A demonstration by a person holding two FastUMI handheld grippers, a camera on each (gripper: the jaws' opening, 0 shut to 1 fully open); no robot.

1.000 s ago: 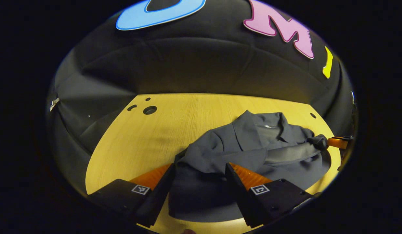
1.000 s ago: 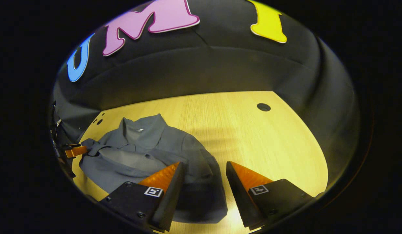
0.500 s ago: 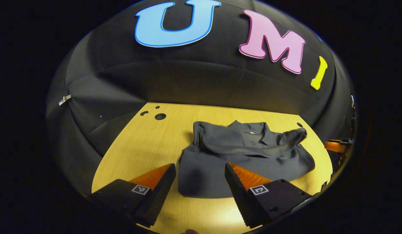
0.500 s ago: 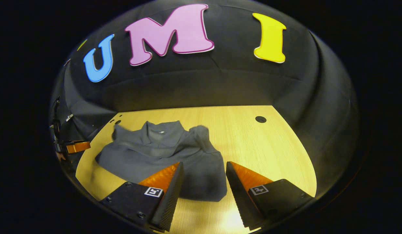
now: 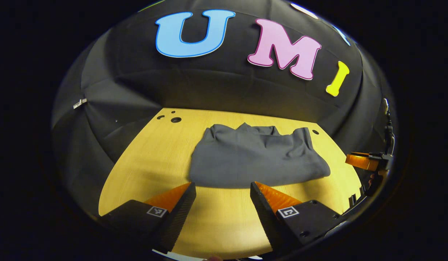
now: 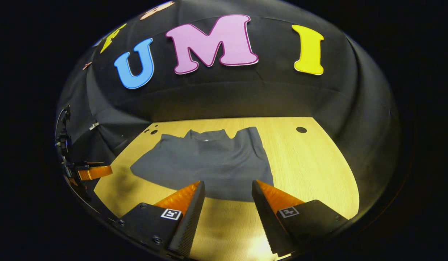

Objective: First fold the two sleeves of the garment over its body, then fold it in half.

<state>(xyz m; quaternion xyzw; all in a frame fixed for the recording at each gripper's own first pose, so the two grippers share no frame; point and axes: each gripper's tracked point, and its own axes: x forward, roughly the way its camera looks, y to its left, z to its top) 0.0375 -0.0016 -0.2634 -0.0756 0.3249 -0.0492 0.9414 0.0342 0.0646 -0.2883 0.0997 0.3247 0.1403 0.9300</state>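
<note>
In the left gripper view the left tool (image 5: 223,188) hangs with its jaws apart and nothing between them, over bare desk (image 5: 151,156) at 6 o'clock. The garment (image 5: 256,156) lies folded at the desk's middle, its near edge just ahead of the fingertips, not touching them. Bare wood runs wide toward 9 o'clock and in a strip along the near edge. Small holes (image 5: 175,119) sit at the far corner near 11 o'clock. At 3 o'clock the right tool (image 5: 361,161) juts in, cut off by the rim; its jaws cannot be judged there.

In the right gripper view the right tool (image 6: 227,188) is likewise spread and empty above the near strip of desk. The garment lies from centre toward 9 o'clock, collar at the far side; its sleeves are tucked under the fold and cannot be made out. Open wood stretches to 3 o'clock, with one hole (image 6: 301,129) near 1 o'clock. The left tool's tip shows at 9 o'clock, mostly hidden.

A second ago the garment lay open and rumpled between each tool's fingers; now it is a flat fold, and both tools have drawn back.
</note>
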